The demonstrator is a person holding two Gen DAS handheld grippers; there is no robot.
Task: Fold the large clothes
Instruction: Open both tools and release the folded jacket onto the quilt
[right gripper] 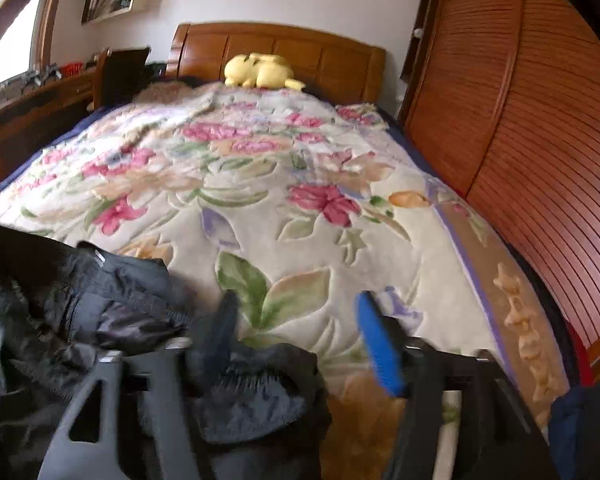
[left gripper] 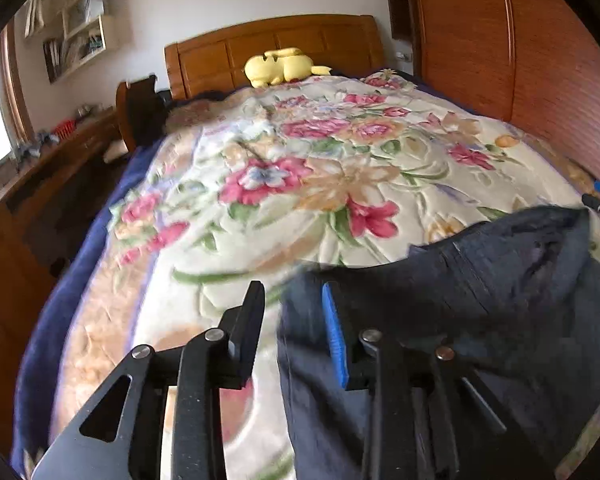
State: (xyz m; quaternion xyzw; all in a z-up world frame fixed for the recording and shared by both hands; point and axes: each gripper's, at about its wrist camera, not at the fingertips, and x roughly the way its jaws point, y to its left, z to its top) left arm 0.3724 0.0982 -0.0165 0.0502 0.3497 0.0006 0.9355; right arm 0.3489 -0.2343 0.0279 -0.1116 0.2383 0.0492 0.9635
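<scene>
Dark garment beside open jaws

A garment lay on the bed's blanket; a plush toy sat against the headboard, a desk left, a wardrobe right.

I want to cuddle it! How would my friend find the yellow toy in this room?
Look at the big bed with the flowery blanket, then follow it to the wooden headboard at the far end. The plush toy lies against that headboard, the only bright yellow, soft thing there.
</scene>
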